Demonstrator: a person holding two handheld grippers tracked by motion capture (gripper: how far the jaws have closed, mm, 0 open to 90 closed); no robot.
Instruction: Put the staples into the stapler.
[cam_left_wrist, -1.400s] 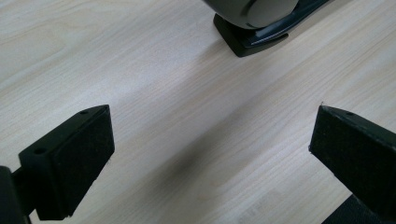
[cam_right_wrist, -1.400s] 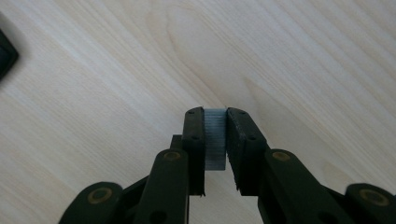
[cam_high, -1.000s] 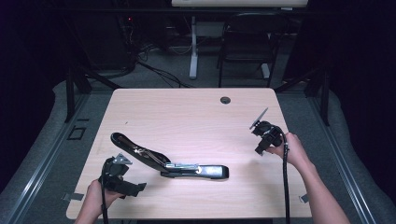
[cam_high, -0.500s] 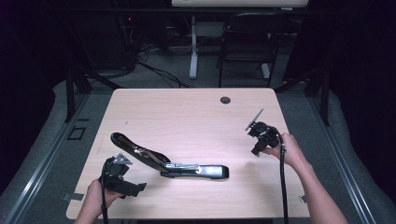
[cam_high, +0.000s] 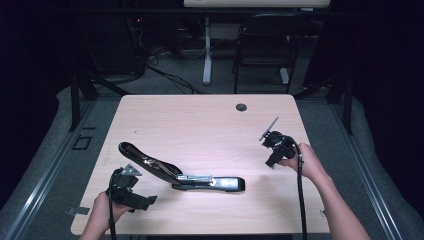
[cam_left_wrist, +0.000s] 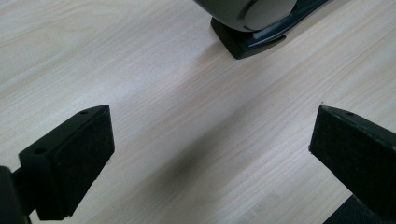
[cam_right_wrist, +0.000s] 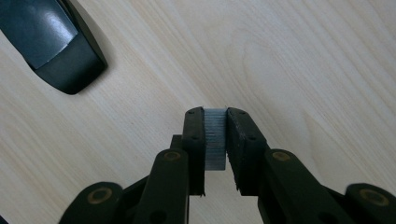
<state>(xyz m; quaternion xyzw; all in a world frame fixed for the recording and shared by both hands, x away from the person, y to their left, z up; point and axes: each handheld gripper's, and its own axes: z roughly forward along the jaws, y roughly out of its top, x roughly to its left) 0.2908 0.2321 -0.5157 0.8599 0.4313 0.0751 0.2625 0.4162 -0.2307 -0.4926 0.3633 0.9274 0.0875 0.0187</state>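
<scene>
The tabletop (cam_high: 200, 120) is pale wood-grain, smooth and matt. On it the stapler (cam_high: 210, 183) looks glossy black plastic with bright metal inside. The right claw (cam_right_wrist: 215, 135), matt black, pinches a ribbed silvery metal staple strip (cam_right_wrist: 215, 137).

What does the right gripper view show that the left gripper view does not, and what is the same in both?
Right gripper view alone: the right gripper shut on a strip of staples, with one dark rounded end of the stapler at upper left.

Left gripper view alone: the left gripper with its jaws wide apart and nothing between them.

Both share the pale wooden table and a part of the opened stapler lying on it.
</scene>
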